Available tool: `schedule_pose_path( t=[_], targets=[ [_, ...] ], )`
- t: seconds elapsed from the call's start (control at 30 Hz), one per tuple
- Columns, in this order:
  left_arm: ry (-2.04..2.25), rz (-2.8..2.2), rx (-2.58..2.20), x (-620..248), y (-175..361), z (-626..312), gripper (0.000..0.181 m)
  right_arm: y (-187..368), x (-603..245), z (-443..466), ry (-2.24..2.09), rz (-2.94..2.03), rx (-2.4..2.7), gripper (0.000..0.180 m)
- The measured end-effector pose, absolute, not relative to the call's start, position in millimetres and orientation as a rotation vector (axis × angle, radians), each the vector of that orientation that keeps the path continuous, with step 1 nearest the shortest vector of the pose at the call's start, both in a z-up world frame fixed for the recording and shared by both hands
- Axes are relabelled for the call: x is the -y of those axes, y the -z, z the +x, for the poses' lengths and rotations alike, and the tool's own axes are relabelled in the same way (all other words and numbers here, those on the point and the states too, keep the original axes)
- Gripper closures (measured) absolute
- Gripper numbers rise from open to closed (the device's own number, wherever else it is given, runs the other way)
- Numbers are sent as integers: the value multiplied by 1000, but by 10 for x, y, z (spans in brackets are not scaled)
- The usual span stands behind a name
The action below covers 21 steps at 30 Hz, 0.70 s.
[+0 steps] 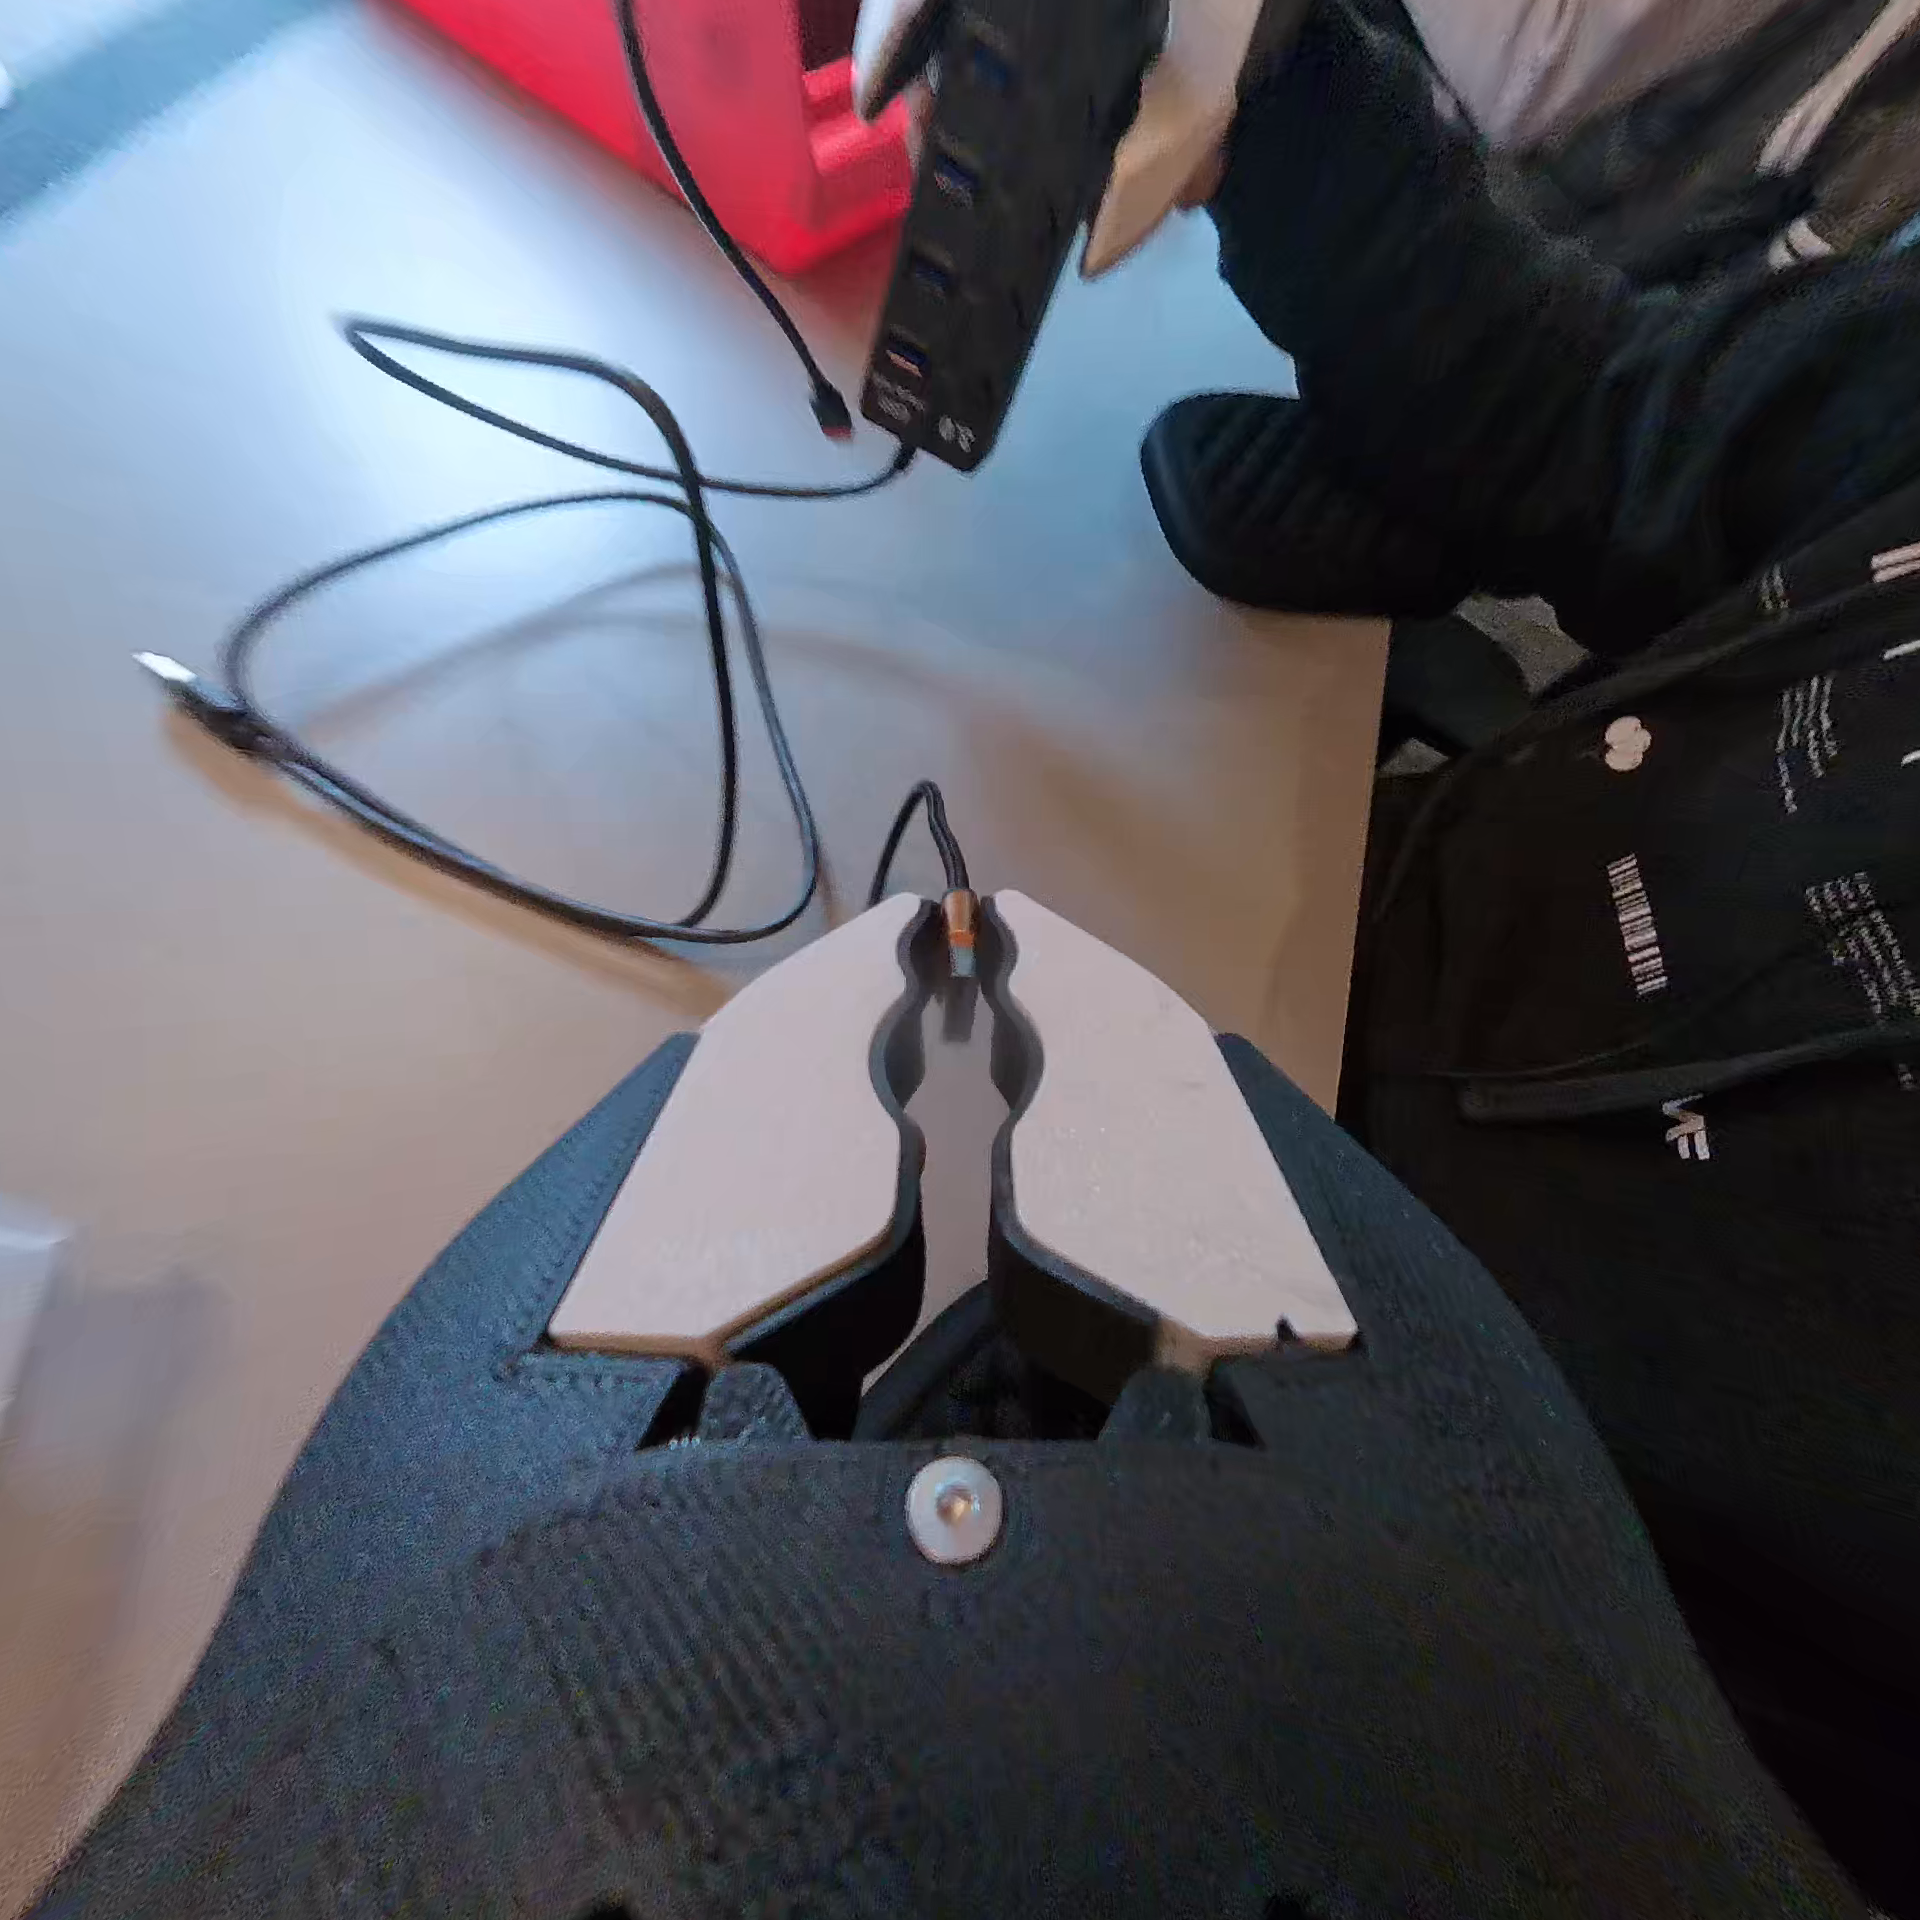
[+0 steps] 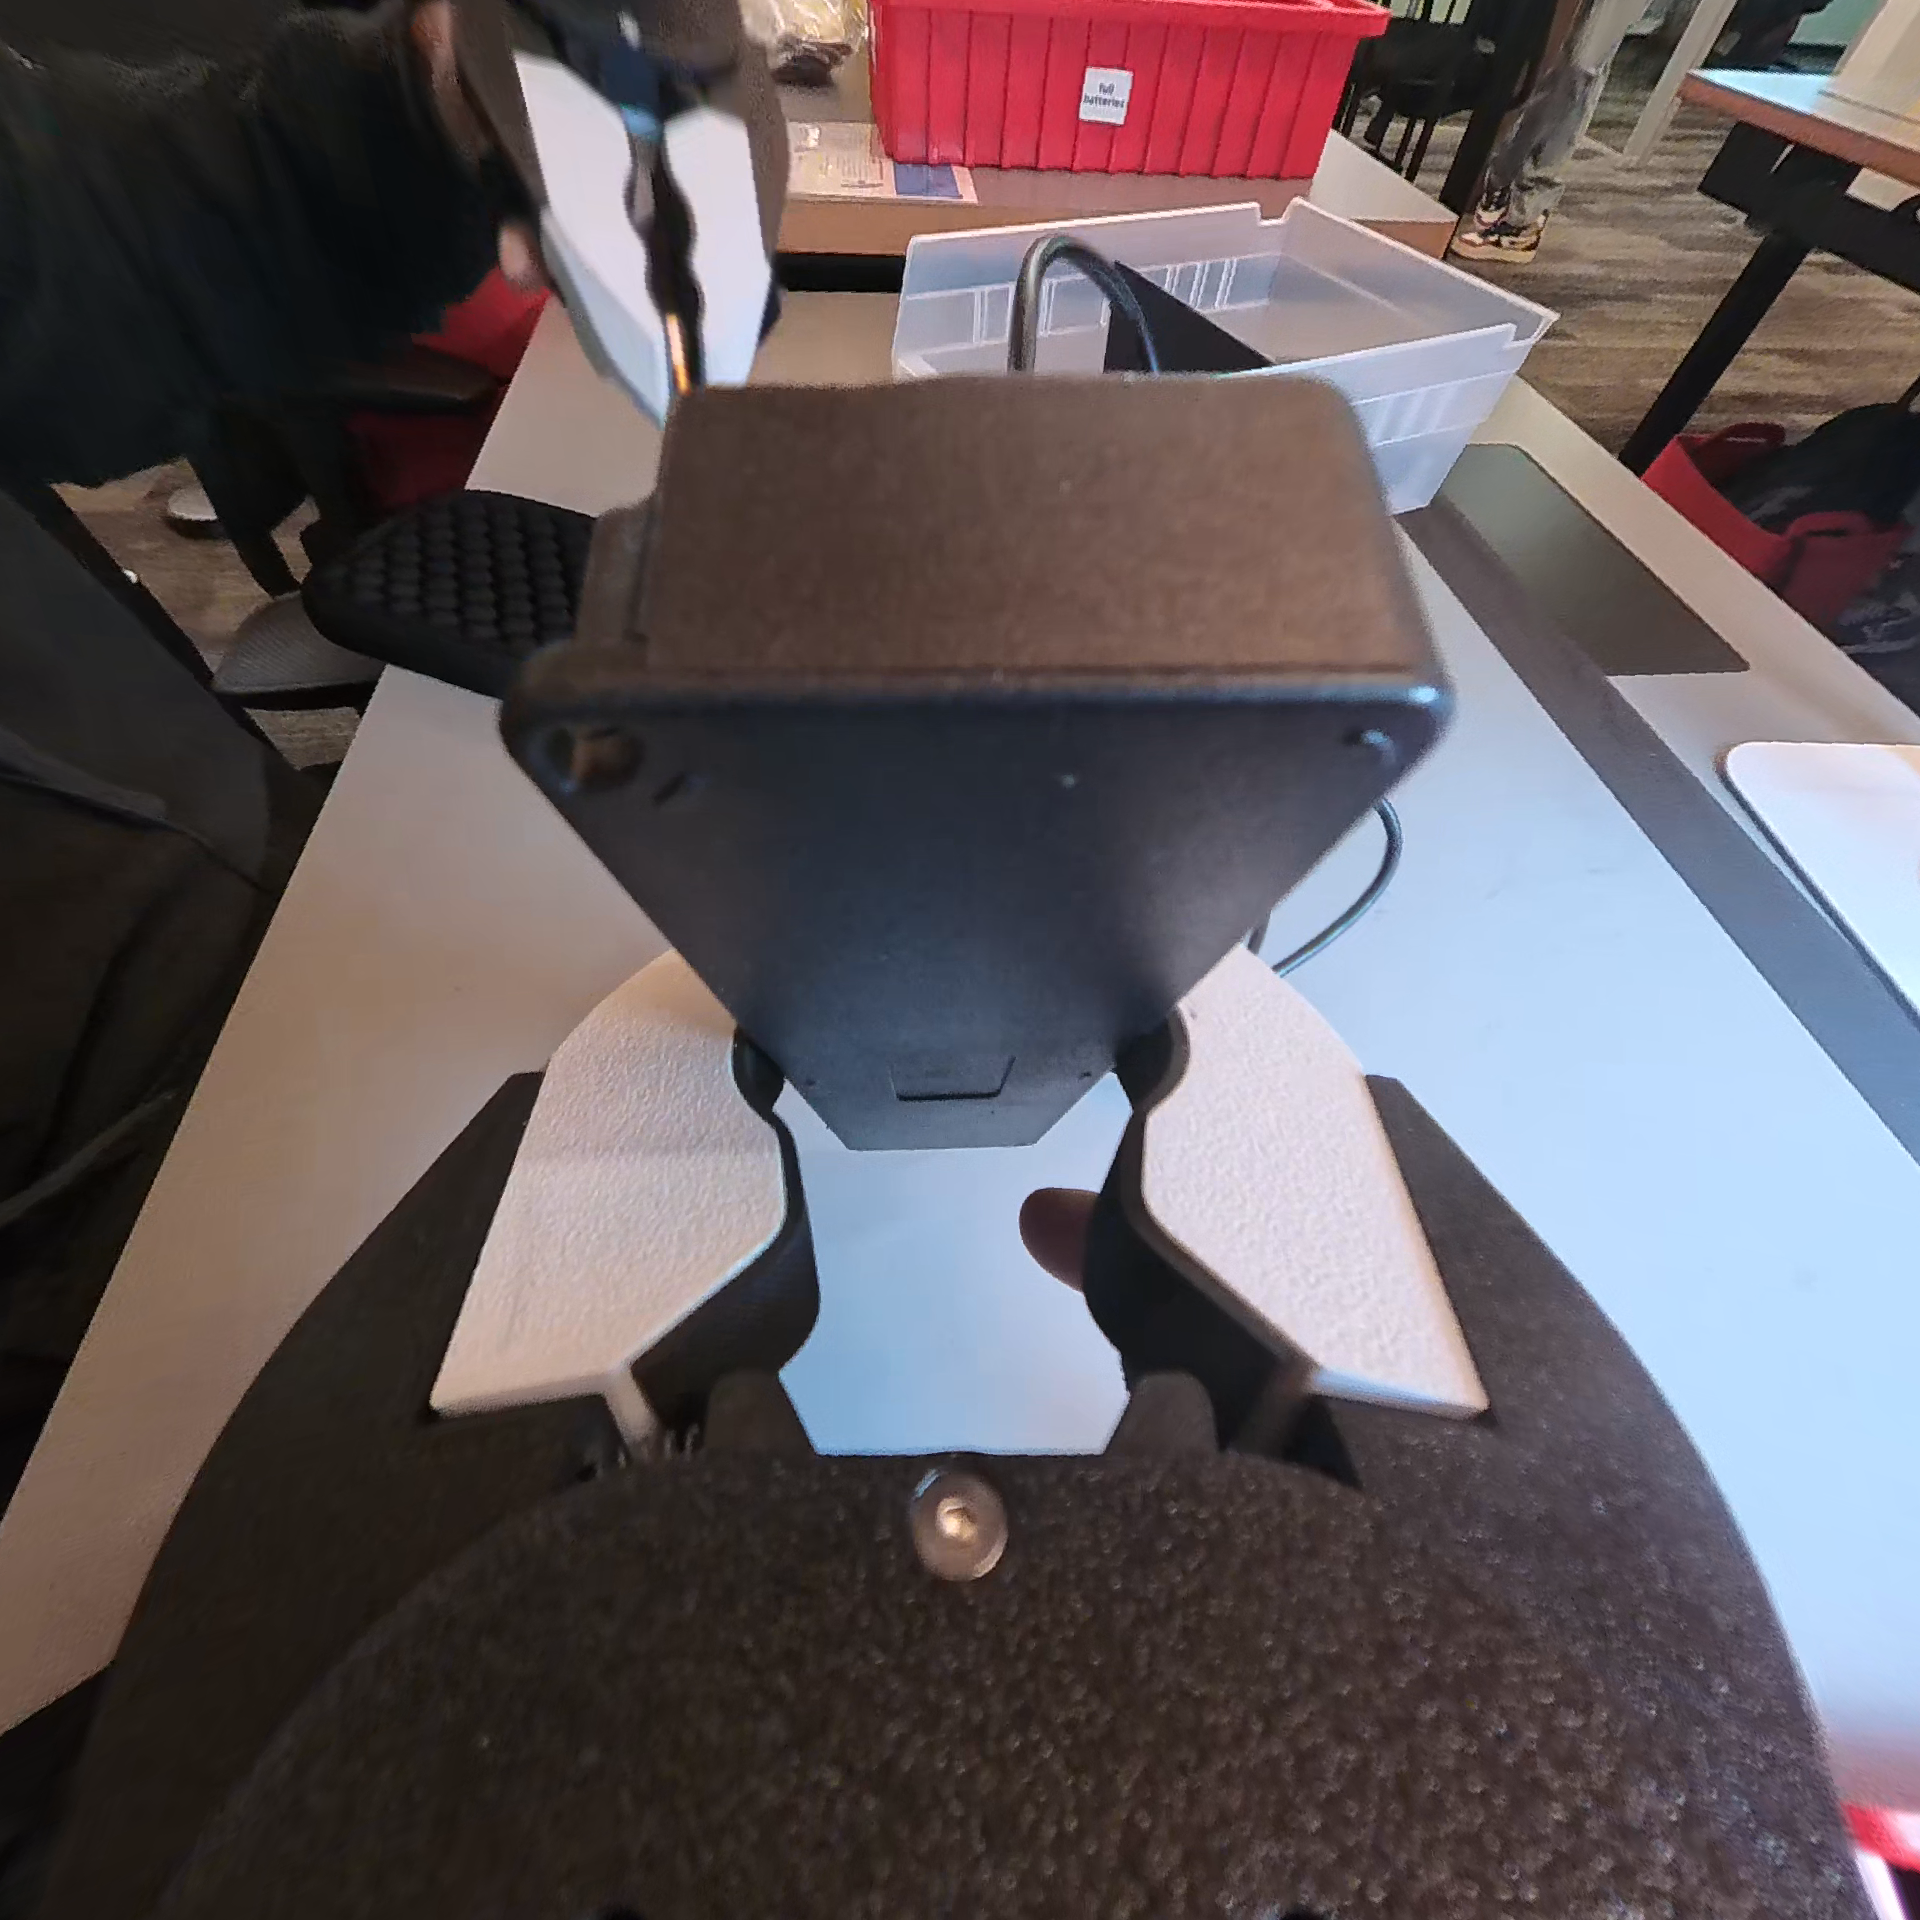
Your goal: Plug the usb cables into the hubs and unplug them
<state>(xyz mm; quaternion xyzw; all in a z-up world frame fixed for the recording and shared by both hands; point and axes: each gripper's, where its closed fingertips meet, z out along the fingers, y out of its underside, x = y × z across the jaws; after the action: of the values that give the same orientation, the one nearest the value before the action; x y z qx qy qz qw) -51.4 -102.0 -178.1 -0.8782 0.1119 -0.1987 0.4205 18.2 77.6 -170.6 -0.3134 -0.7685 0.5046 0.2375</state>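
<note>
Left gripper (image 1: 956,914) nearly closed, tips pinching orange-collared USB plug (image 1: 958,940); its cable (image 1: 914,821) arcs off beyond tips. Black hub (image 1: 977,239) hangs well ahead, right of finger line, above table (image 1: 312,1039). Loose cables (image 1: 717,665) lie ahead-left.

Right gripper (image 2: 951,1049) spread partway, fingers (image 2: 634,1174) clamping narrow end of same hub (image 2: 977,748); hub juts forward past tips. Clear bin (image 2: 1403,332) beyond.

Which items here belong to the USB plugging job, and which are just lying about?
In use: left gripper pinching a USB plug; right gripper holding the black hub.

Lying about: loose black cables, red bin, clear tray.
</note>
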Motion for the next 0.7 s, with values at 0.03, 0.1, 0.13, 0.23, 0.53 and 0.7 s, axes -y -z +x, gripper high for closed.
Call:
schedule_pose_path(
  t=[0.03,0.1,0.13,0.23,0.53,0.7],
  targets=[
    [528,-2202,-298,975,1866,-460,174,1711,-771,181,-1382,-859,2108,116],
    [563,-2183,-318,860,1968,-390,174,1713,-763,178,-1384,-858,2107,116],
    [574,-2183,-319,800,2014,-370,173,1712,-763,176,-1386,-858,2106,116],
    [580,-2178,-375,647,2148,-309,174,1721,-766,173,-1389,-860,2105,116],
    [831,-1988,-276,519,1795,-293,174,1730,-831,180,-1393,-873,2094,116],
    [1037,-1943,-115,666,1694,-319,173,1734,-844,184,-1398,-878,2095,116]
  ],
)
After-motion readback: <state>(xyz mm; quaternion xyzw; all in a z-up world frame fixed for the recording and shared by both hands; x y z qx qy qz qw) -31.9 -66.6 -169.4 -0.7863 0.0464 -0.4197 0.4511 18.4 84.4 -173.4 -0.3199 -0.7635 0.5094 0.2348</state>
